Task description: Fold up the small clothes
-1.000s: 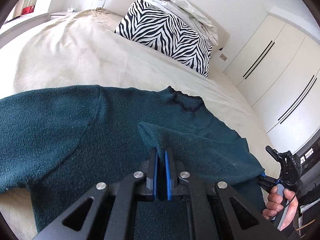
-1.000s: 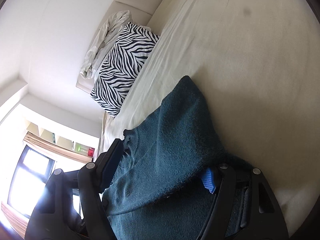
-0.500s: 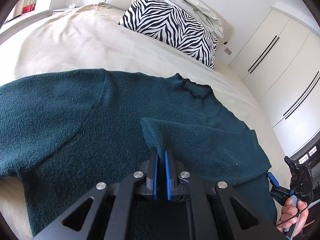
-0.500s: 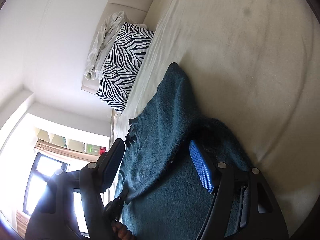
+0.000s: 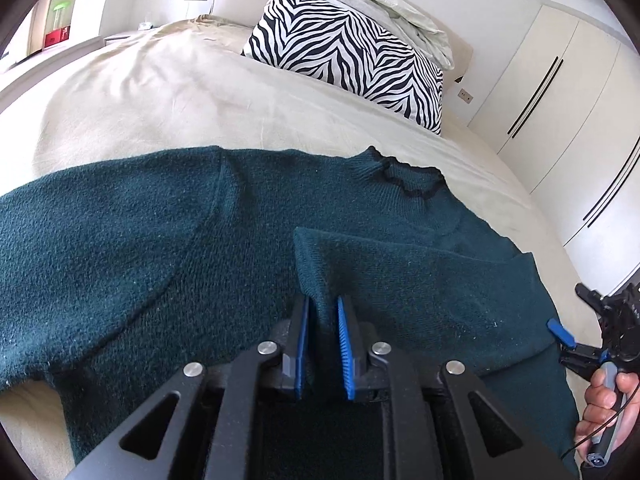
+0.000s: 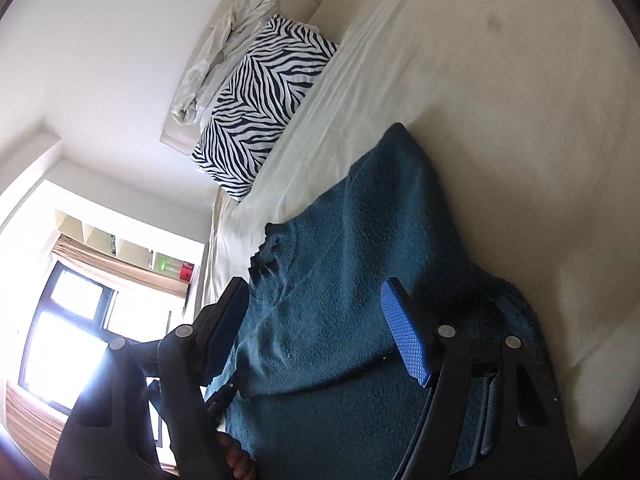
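A dark teal knit sweater (image 5: 168, 248) lies spread on the cream bed, neck (image 5: 404, 178) toward the pillows. Its right sleeve (image 5: 420, 276) is folded across the body. My left gripper (image 5: 323, 318) has its blue pads close together with the sleeve cuff standing between them; the pads look slightly parted. My right gripper (image 6: 316, 312) is open and empty, hovering over the sweater's right side (image 6: 360, 240). It also shows at the right edge of the left wrist view (image 5: 592, 336), held by a hand.
A zebra-print pillow (image 5: 348, 52) and crumpled pale bedding (image 5: 380, 0) lie at the headboard. White wardrobe doors (image 5: 568, 92) stand to the right. The bed sheet (image 6: 520, 120) stretches beyond the sweater. A window (image 6: 68, 336) is at the left.
My right gripper let go of the sweater edge, opened wide and pulled back. My left gripper's pads have parted slightly around the sleeve cuff, which now lies on the sweater body.
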